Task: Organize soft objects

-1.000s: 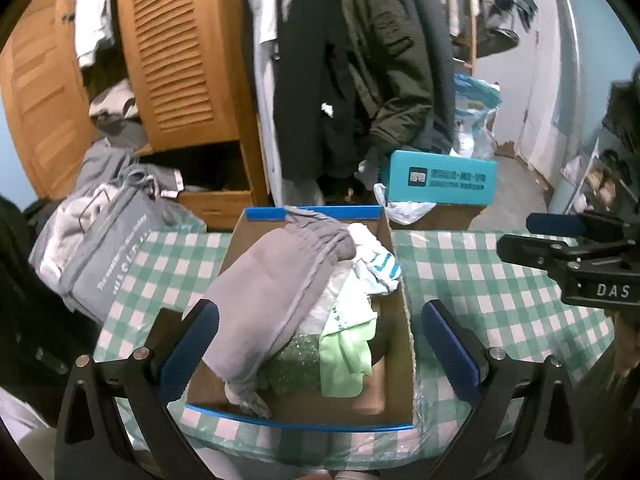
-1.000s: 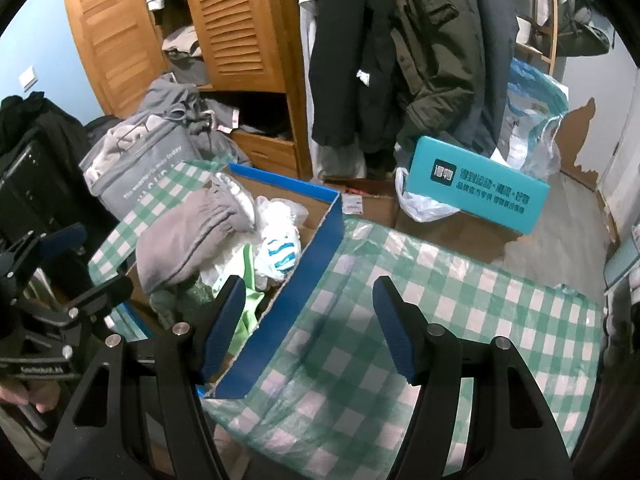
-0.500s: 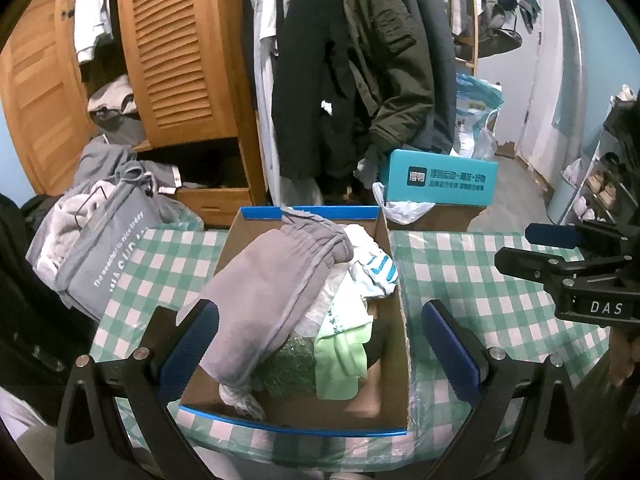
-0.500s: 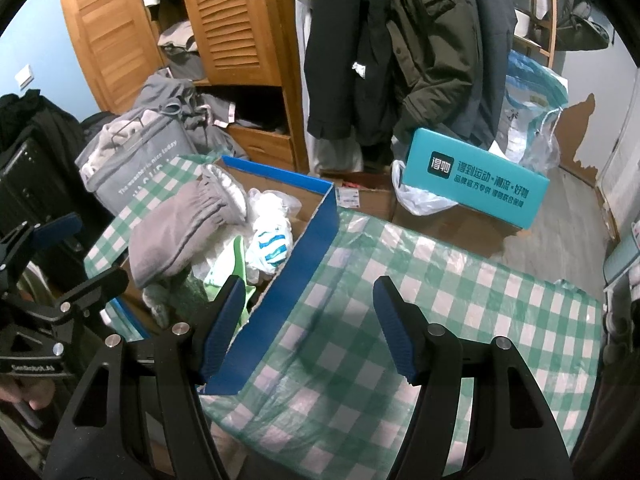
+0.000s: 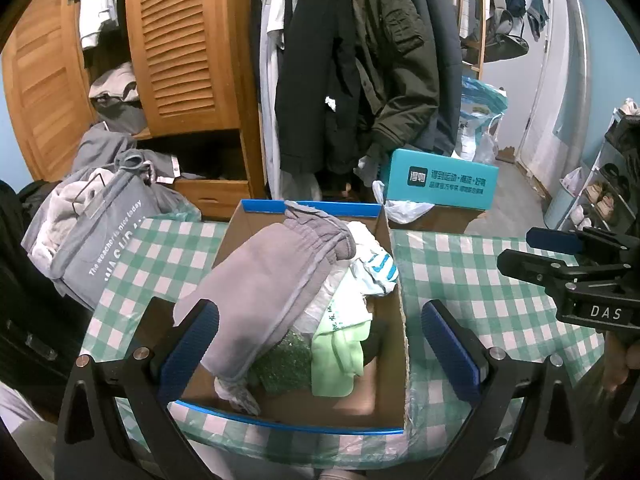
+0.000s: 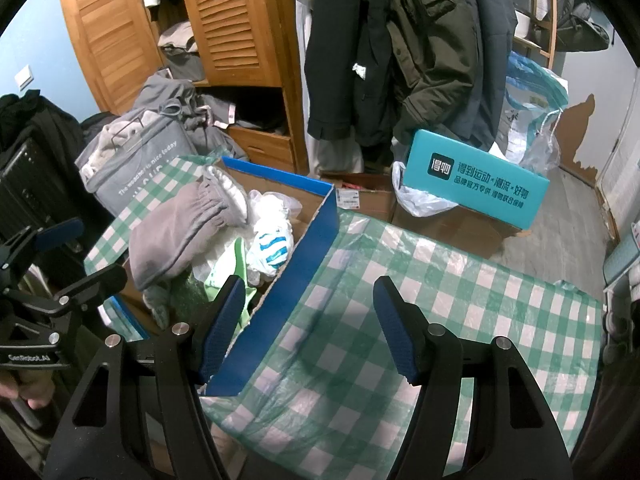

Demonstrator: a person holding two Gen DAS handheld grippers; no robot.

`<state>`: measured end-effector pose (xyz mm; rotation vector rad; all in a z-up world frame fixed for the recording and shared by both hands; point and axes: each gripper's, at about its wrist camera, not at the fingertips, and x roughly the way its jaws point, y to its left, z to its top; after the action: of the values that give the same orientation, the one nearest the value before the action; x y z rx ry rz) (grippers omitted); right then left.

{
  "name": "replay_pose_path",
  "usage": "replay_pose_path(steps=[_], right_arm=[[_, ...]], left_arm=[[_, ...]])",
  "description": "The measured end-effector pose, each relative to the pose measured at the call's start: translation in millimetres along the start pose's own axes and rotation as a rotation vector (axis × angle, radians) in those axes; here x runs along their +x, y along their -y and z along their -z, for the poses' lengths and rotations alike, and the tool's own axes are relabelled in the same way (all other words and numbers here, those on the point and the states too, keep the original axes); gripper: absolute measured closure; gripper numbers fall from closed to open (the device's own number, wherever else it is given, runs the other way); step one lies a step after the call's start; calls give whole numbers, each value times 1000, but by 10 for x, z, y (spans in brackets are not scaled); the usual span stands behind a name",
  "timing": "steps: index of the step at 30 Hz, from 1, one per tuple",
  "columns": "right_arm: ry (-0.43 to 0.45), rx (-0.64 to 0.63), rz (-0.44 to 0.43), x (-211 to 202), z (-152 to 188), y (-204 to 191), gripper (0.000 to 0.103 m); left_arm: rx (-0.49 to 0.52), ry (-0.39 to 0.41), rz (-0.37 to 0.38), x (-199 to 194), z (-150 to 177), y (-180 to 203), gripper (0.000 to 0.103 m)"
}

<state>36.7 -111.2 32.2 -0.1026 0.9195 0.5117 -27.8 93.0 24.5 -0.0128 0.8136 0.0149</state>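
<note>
Left wrist view looks down over the left gripper (image 5: 318, 344), whose jaws stand wide apart with nothing pinched between them; they straddle the near half of a cardboard box (image 5: 394, 364) with blue edging that sits on a green checked tablecloth (image 5: 472, 280). Between the jaws, inside the box, lies the heap of soft things: grey sweatpants (image 5: 260, 288) draped over the top and reaching down past the left finger (image 5: 188, 352), a pale green cloth (image 5: 340, 356) nearer the right finger, a white and blue striped sock (image 5: 378, 270) beyond it, and a dark green speckled piece (image 5: 286, 360) low in the middle. Beyond the jaws and to their left, a grey laundry bag (image 5: 104, 248) stuffed with clothes leans against the cloth's edge, in front of a wooden wardrobe (image 5: 184, 52) with slatted doors. Straight ahead, past the box, dark coats (image 5: 360, 60) hang down, and a teal box (image 5: 444, 182) rests on cartons. Right wrist view shows the right gripper (image 6: 310, 326) also parted wide and empty, its left finger (image 6: 220, 328) overlapping the box's blue side wall, its right finger over bare tablecloth. That blue wall stands between the right jaws and the clothes heap. At the left edge of this view the left gripper shows from the side with a hand (image 6: 24, 390) below it.
</note>
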Motion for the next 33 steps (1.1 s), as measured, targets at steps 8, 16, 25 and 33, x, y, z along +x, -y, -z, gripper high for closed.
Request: replay_pose_path(steps=[8,16,25,33], right_arm=[[-1,7,2,13,3,48,37],[0,6,2,4,2,43,37],[0,5,1,1,-4,47,37],[-2,6,1,4,-3,47,37]], left_arm=[[-4,-5,2,0,-2,-1,1],[-4,-5,2,-2,-5,-1,1],[-4,-5,0,1,-6,8,1],[-4,-3,7,-7,20,23,1]])
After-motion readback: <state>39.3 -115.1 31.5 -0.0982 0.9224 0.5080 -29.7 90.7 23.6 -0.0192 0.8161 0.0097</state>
